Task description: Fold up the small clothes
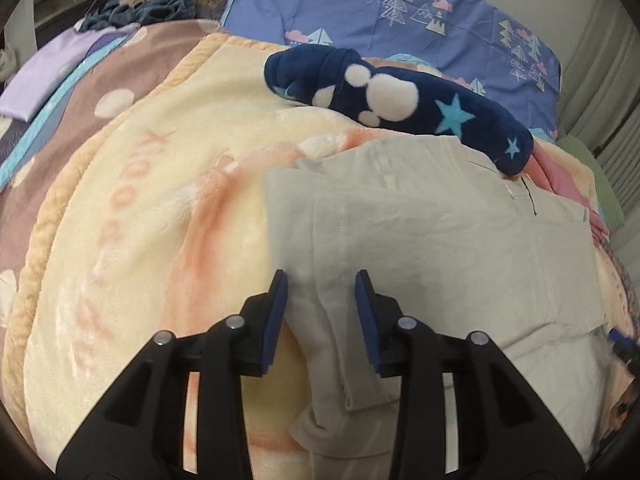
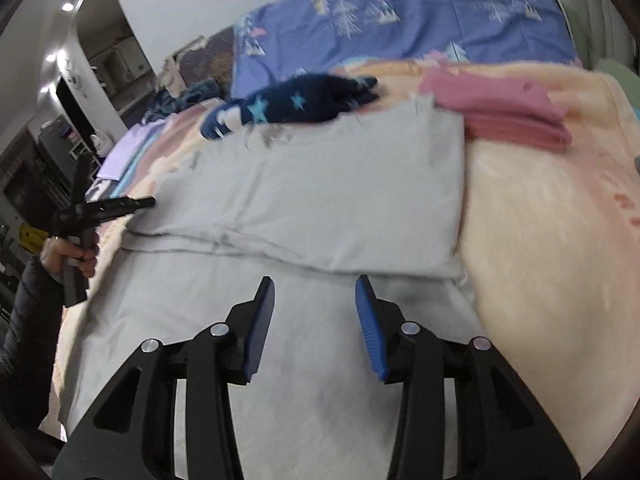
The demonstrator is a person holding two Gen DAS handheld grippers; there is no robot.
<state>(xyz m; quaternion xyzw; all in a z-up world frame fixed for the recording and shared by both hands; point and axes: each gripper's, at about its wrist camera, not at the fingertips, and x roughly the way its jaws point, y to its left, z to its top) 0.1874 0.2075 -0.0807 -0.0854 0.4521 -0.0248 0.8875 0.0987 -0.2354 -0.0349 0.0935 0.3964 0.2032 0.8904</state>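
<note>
Left tool (image 1: 322, 280) open above folded beige garment (image 1: 440, 240), cream blanket (image 1: 160, 200), navy star fleece (image 1: 400, 100)

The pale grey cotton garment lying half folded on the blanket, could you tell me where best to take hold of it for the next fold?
Probably grip the pale grey cotton garment at its near, single-layer edge, one corner per gripper, coming from the near side. The far half is already doubled over, its folded hem running crosswise, so the flat near part looks easiest to lift onto it.
</note>
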